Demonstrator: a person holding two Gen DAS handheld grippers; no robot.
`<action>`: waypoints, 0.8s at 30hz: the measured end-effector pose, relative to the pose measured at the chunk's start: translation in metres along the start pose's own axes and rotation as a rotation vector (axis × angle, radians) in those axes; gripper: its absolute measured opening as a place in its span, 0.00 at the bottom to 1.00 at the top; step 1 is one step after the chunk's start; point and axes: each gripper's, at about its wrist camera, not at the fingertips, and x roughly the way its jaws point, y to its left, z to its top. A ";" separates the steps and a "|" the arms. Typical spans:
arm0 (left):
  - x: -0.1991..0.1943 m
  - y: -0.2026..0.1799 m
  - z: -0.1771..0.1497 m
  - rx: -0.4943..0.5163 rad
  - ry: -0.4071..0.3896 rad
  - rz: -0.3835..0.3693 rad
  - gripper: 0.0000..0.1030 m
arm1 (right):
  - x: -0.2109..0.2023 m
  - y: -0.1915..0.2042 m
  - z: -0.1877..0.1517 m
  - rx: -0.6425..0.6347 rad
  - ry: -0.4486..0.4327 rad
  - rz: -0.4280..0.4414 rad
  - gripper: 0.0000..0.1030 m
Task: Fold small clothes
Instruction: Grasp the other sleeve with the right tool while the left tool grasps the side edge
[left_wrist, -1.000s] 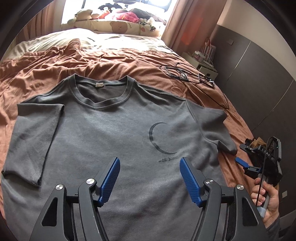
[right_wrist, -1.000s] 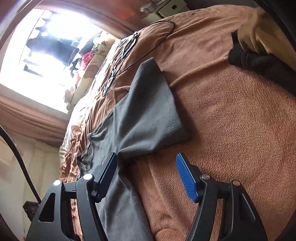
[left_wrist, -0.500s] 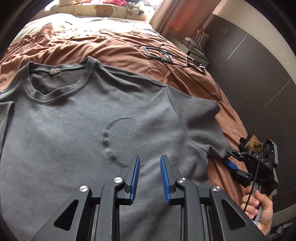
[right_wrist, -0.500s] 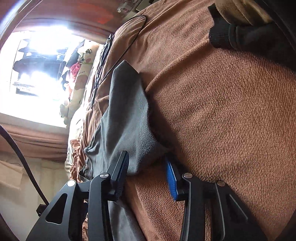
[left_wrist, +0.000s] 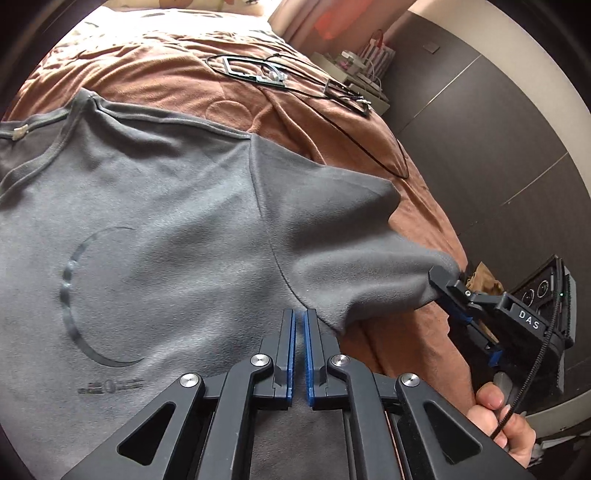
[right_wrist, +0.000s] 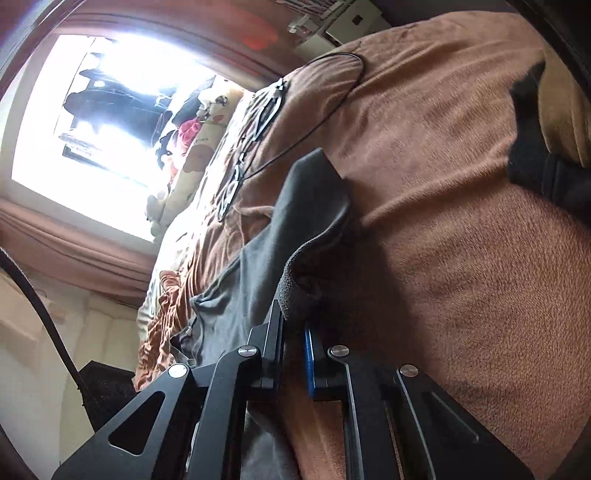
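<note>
Left gripper (left_wrist: 299, 328): jaws drawn almost together, only a thin slit between the blue pads (left_wrist: 291, 343); tips over the grey T-shirt (left_wrist: 155, 229) near the seam below the sleeve (left_wrist: 343, 236); whether any cloth is pinched between them cannot be told. Right gripper (right_wrist: 293, 325): jaws narrow and closed on the edge of the sleeve (right_wrist: 314, 206), grey cloth bunched at the tips and rising from them; in the left wrist view the same gripper (left_wrist: 452, 291) grips the sleeve's end, which is raised clear of the blanket, and the person's right hand (left_wrist: 506, 424) holds its handle, marked "DAS".

T-shirt: spread front-up on a brown blanket (left_wrist: 280, 110) covering the bed; collar (left_wrist: 55, 129) toward the far left with a small white tag; dark crescent print (left_wrist: 85, 295) on the chest with a line of small print under it; the held sleeve pulled taut out toward the bed's right edge.

Surroundings: black cables (left_wrist: 332, 96) and a flat black frame lying on the blanket beyond the shirt, apart from it; dark clothing (right_wrist: 535, 162) and a tan piece heaped at the bed's far corner in the right wrist view; stuffed toys (right_wrist: 192, 155) along the bright window (right_wrist: 92, 110); dark wardrobe panels (left_wrist: 480, 140) beside the bed.
</note>
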 end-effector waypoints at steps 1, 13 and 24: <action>0.003 -0.002 0.000 -0.003 0.006 -0.005 0.04 | 0.000 0.005 0.001 -0.016 -0.002 0.008 0.06; 0.035 -0.002 -0.006 -0.075 0.056 -0.043 0.02 | 0.025 0.050 0.002 -0.172 0.013 0.090 0.05; 0.032 0.009 -0.010 -0.146 0.064 -0.097 0.00 | 0.054 0.059 -0.010 -0.227 0.103 0.145 0.05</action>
